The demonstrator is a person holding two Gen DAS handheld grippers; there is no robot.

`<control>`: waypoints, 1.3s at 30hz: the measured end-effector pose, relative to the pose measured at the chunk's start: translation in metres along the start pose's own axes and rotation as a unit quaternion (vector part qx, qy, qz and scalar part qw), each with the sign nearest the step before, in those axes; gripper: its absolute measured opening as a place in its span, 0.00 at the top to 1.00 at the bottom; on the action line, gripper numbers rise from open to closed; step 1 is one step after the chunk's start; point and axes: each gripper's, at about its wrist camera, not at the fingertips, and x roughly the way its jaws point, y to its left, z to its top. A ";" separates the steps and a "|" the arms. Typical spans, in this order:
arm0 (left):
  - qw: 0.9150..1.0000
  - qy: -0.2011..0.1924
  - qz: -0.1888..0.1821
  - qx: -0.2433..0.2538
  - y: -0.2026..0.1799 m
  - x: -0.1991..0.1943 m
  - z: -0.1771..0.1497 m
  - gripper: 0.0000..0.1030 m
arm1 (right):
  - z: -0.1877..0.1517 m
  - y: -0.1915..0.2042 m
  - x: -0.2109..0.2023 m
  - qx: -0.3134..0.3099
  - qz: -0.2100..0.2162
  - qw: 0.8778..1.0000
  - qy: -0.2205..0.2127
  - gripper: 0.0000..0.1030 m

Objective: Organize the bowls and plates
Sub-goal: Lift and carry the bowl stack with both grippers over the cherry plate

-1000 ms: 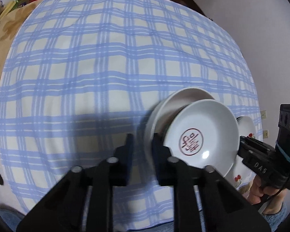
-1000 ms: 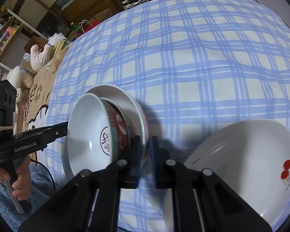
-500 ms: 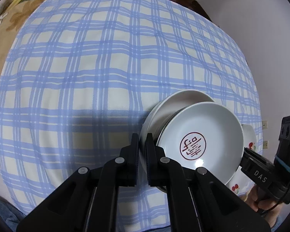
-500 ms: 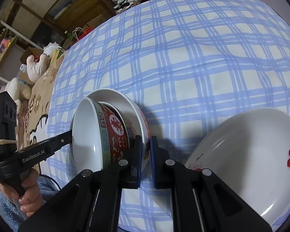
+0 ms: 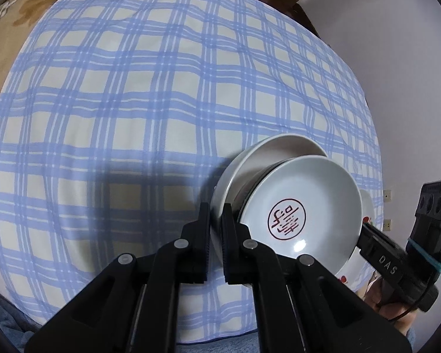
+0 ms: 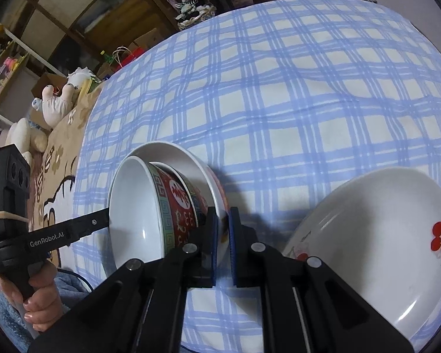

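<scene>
Item: plate [image 5: 267,158] and bowl [image 5: 302,206], tilted on edge, lower right of the left view.
We see left fingers [image 5: 216,220] and right fingers [image 6: 223,229] both pinching the plate's rim; cherry plate [image 6: 376,235] tilted beside it, over checked cloth [image 5: 161,88].

A bed spread with a blue-and-cream checked cloth [image 6: 294,94] carries a white cherry-printed plate [image 6: 382,235], which rests tilted on the cloth to the right of two nested bowls [image 6: 173,203].

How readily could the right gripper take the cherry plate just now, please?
Probably not yet: the right gripper is shut on the white bowl, though the cherry plate lies unobstructed beside it.
</scene>
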 end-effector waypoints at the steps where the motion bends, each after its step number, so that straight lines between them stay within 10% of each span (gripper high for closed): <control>1: 1.000 0.001 0.000 0.000 0.000 -0.001 -0.001 0.96 | 0.001 -0.001 0.000 0.002 0.003 1.000 0.002 0.90; 39: 0.998 -0.042 -0.017 0.049 -0.042 -0.051 -0.020 0.95 | -0.008 -0.010 -0.059 -0.003 0.015 0.999 -0.036 0.90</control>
